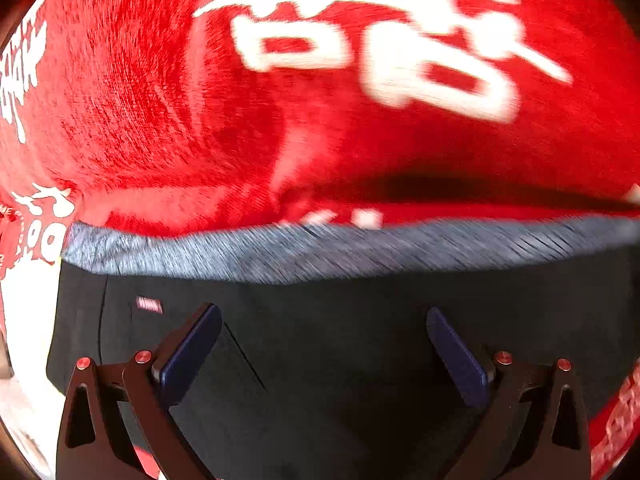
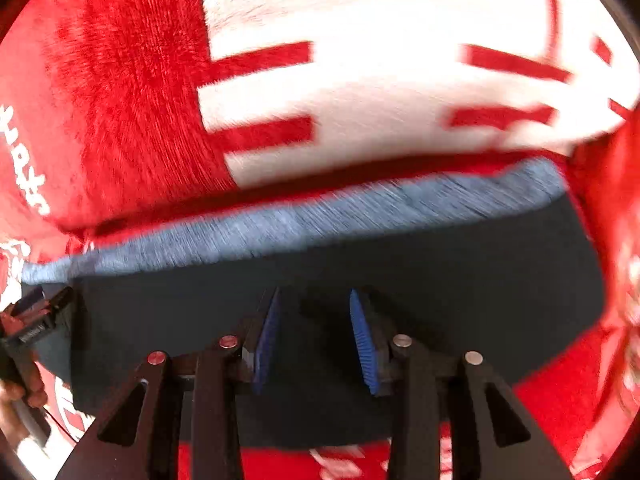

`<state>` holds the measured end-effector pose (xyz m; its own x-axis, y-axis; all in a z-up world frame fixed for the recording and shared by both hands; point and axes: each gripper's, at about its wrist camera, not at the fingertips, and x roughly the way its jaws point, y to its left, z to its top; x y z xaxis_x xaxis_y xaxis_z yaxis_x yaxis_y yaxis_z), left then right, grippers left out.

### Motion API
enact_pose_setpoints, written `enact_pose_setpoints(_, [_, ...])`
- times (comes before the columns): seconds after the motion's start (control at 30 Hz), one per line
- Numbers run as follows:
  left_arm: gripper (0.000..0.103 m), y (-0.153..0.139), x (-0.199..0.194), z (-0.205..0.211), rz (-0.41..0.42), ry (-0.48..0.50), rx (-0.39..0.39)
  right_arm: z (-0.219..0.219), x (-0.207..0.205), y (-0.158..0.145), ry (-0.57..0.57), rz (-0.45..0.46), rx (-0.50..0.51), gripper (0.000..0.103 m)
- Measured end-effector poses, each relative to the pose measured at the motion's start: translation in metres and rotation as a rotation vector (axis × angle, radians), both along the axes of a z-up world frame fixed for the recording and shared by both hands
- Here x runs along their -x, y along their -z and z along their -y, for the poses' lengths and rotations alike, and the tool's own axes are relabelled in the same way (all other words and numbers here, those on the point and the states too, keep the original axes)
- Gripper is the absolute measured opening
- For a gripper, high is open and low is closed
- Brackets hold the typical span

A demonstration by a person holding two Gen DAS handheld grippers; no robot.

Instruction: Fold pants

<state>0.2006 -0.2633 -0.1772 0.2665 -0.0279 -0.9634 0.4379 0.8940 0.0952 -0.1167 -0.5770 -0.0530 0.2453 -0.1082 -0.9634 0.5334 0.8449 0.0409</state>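
Dark navy pants (image 1: 340, 340) with a grey-blue waistband (image 1: 320, 252) lie flat on a red plush blanket (image 1: 160, 100). My left gripper (image 1: 324, 316) hovers over the dark cloth, jaws wide apart, holding nothing. In the right wrist view the same pants (image 2: 480, 280) and waistband (image 2: 320, 216) lie below. My right gripper (image 2: 314, 296) is over the dark cloth, jaws open with a narrower gap, nothing between the blue pads (image 2: 362, 340). The left gripper (image 2: 36, 312) shows at the far left edge of that view, at the pants' left end.
The red blanket (image 2: 120, 80) with large white lettering (image 2: 380, 80) covers the whole surface around the pants. A small pink label (image 1: 149, 305) sits on the pants near the left side. A hand (image 2: 16, 396) holds the left gripper's handle.
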Motion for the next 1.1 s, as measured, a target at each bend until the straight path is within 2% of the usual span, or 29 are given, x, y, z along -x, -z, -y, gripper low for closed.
enact_pose_setpoints(0.13, [0.103, 0.002, 0.053, 0.022, -0.031, 0.075, -0.027, 0.001, 0.034, 0.013, 0.032, -0.026, -0.032, 0.041])
enact_pose_setpoints(0.23, [0.103, 0.015, 0.075, 0.026, -0.046, 0.091, -0.059, 0.004, 0.048, 0.016, 0.044, 0.033, -0.031, 0.042])
enact_pose_setpoints(0.27, [0.103, 0.013, 0.079, 0.023, -0.009, 0.071, -0.043, 0.007, 0.055, 0.015, 0.038, 0.045, -0.035, 0.047])
enact_pose_setpoints(0.3, [0.103, 0.013, 0.081, 0.022, -0.007, 0.069, -0.040, 0.007, 0.056, 0.016, 0.020, 0.064, -0.048, 0.057])
enact_pose_setpoints(0.37, [0.103, 0.014, 0.081, 0.018, -0.011, 0.052, -0.025, 0.009, 0.063, 0.016, -0.009, 0.076, -0.061, 0.070])
enact_pose_setpoints(0.47, [0.103, 0.017, 0.076, 0.013, -0.038, 0.023, -0.021, 0.007, 0.061, 0.016, -0.034, 0.052, -0.049, 0.076])
enact_pose_setpoints(0.67, [0.103, 0.008, 0.074, 0.031, -0.043, 0.030, -0.115, 0.021, 0.067, 0.011, -0.005, 0.080, -0.122, 0.076])
enact_pose_setpoints(0.77, [0.103, 0.001, 0.079, 0.041, -0.058, 0.032, -0.112, 0.029, 0.092, 0.008, -0.003, 0.090, -0.157, 0.076])
enact_pose_setpoints(0.9, [0.103, -0.011, 0.090, 0.068, -0.050, 0.057, -0.094, 0.026, 0.105, 0.002, 0.014, 0.086, -0.183, 0.076])
enact_pose_setpoints(0.97, [0.103, -0.017, 0.093, 0.079, -0.038, 0.072, -0.089, 0.037, 0.112, -0.007, 0.027, 0.117, -0.186, 0.072])
enact_pose_setpoints(1.03, [0.103, -0.015, 0.095, 0.091, -0.042, 0.080, -0.086, 0.060, 0.111, -0.014, 0.051, 0.134, -0.159, 0.060])
enact_pose_setpoints(1.1, [0.103, -0.011, 0.100, 0.103, -0.057, 0.079, -0.087, 0.085, 0.104, -0.017, 0.088, 0.139, -0.156, 0.039])
